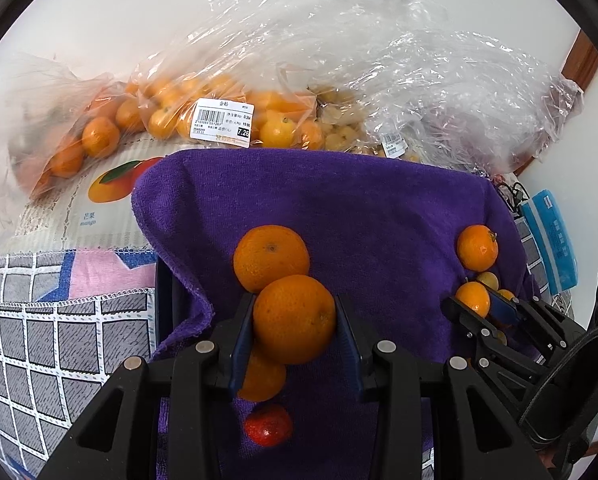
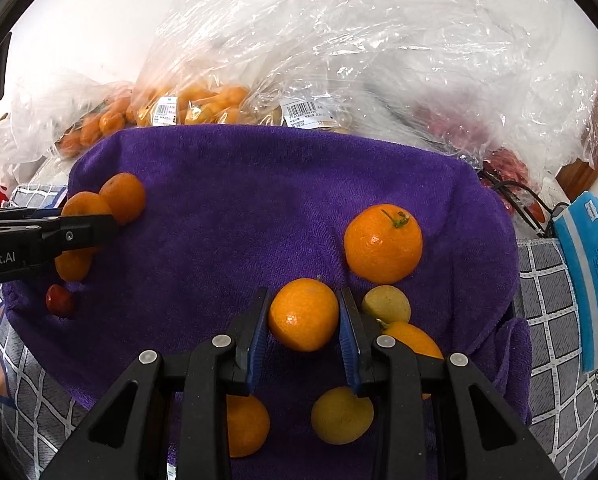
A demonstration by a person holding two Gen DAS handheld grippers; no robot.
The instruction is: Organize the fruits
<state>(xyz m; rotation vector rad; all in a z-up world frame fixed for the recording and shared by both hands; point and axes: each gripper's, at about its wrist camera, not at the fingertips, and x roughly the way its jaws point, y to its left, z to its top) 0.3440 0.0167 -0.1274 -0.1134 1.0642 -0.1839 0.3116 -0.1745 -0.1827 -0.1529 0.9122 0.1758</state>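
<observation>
A purple towel (image 1: 339,208) (image 2: 239,200) lies spread under both grippers. My left gripper (image 1: 295,328) is shut on an orange (image 1: 294,319), next to another orange (image 1: 271,258); a third orange (image 1: 261,376) and a red fruit (image 1: 267,425) lie below it. My right gripper (image 2: 304,320) is shut on a small orange (image 2: 304,314). Around it lie a stemmed orange (image 2: 383,244), two yellow fruits (image 2: 386,303) (image 2: 341,414) and more oranges (image 2: 247,426). The left gripper shows at the left of the right wrist view (image 2: 79,232).
Clear plastic bags of oranges (image 1: 159,120) (image 2: 195,104) with price labels and crumpled plastic (image 2: 379,60) pile up behind the towel. A checked cloth (image 1: 39,340) lies around it. A blue packet (image 2: 591,272) sits at the right. A white wall stands behind.
</observation>
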